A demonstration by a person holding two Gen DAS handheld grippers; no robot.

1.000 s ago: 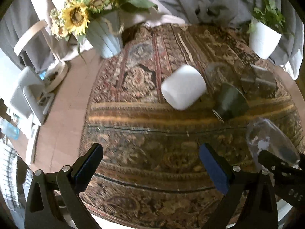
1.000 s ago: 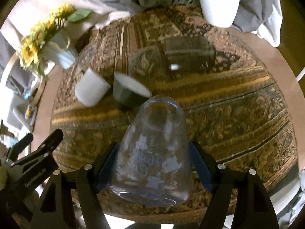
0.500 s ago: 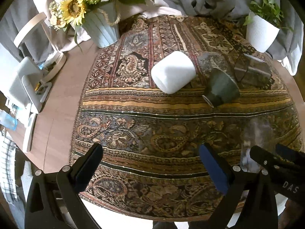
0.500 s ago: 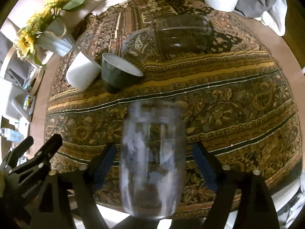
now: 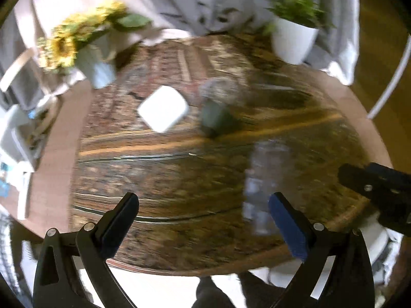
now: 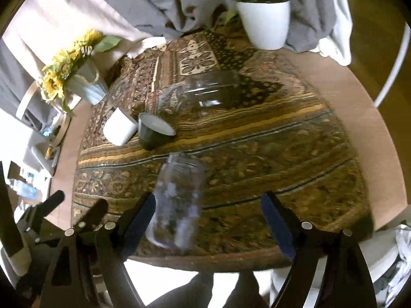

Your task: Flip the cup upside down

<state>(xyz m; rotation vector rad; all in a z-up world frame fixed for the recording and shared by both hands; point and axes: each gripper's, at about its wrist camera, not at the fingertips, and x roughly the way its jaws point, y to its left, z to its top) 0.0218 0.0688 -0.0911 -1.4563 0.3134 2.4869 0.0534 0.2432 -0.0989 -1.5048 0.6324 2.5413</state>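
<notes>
A clear glass cup with white print (image 6: 178,202) stands on the patterned cloth (image 6: 257,154) near the table's front edge, wide end down as far as I can tell. My right gripper (image 6: 208,223) is open and empty; the cup is just inside its left finger (image 6: 138,220), free of the pads. In the blurred left wrist view the cup (image 5: 264,182) shows at the right, beside the right finger (image 5: 287,228) of my open, empty left gripper (image 5: 203,225).
A white cup (image 6: 120,128), a dark green cup (image 6: 154,133) and two clear glasses (image 6: 205,95) lie on their sides mid-table. A sunflower vase (image 6: 84,82) stands back left, a white plant pot (image 6: 264,23) back right. The table edge is close in front.
My right gripper opened and let go of the clear cup, which now stands on the cloth. Both grippers drew back toward the front edge. The left view swung right.
</notes>
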